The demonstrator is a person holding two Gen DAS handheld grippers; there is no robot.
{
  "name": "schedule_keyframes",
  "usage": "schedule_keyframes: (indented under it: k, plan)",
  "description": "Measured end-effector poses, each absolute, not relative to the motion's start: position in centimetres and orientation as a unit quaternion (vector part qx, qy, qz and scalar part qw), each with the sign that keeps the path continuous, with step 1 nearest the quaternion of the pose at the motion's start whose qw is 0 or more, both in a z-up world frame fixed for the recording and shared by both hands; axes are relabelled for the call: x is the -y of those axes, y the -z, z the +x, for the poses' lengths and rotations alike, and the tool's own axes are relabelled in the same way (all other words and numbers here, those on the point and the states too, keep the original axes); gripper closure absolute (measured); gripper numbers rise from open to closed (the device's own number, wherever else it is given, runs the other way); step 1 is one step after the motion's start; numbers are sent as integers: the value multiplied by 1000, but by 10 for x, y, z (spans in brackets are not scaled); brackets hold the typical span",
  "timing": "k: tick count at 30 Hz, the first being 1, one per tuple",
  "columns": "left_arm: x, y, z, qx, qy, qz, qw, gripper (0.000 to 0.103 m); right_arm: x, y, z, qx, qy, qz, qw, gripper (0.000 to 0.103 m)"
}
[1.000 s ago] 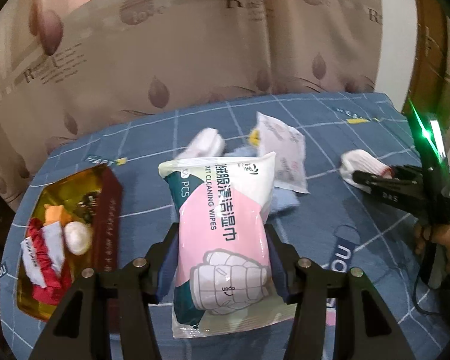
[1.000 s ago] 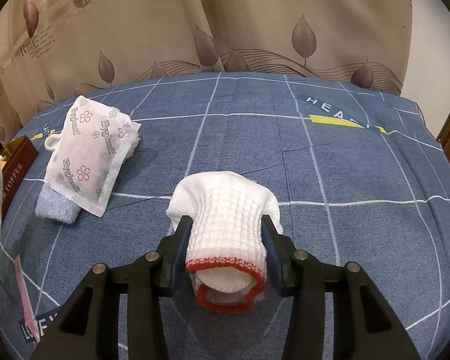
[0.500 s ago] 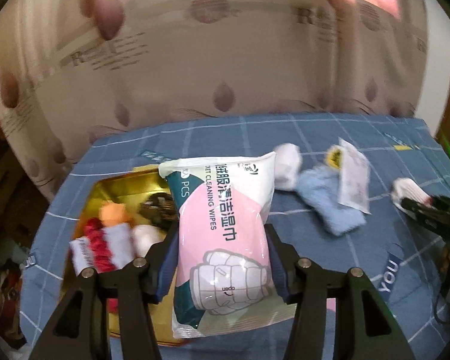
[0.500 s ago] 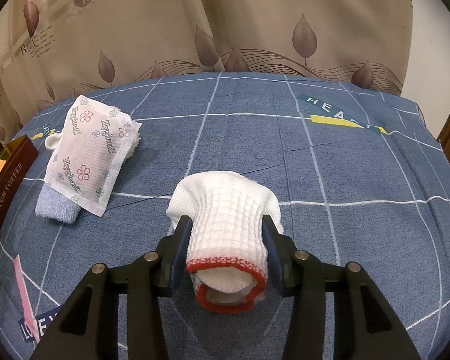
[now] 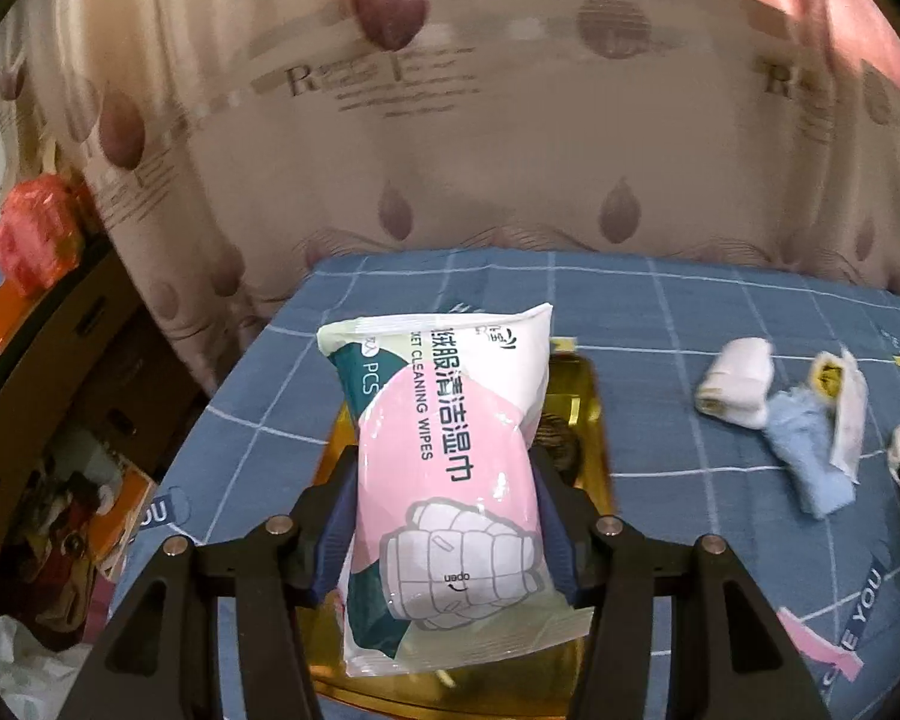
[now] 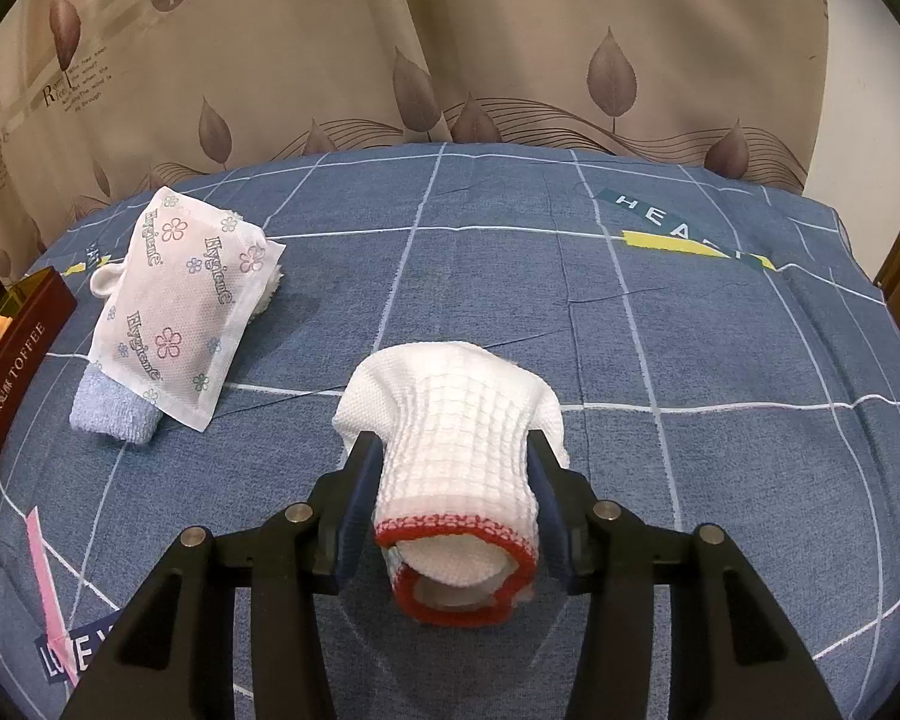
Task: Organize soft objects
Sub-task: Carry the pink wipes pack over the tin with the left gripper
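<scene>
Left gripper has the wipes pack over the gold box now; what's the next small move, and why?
Probably lower it and release. The wipes pack, clamped in the left gripper, hangs over the open gold box, so only the drop remains.

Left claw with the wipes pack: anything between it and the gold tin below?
Nothing visible. The left claw grips the wipes pack directly over the gold tin. The pack hides most of the tin's inside, so I can't tell how full the spot under it is.
</scene>
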State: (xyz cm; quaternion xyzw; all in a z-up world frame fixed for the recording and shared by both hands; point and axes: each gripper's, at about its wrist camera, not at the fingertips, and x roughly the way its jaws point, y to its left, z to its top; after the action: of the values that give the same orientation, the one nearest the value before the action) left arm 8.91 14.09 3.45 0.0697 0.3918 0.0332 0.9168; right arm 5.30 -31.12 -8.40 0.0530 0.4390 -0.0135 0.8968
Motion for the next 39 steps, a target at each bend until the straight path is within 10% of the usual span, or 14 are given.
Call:
schedule_keyframes:
  k: [39]
  plan:
    - [-186,16,182,-506,-24,21,862,36,308,84,54,-441,11,45,897,51]
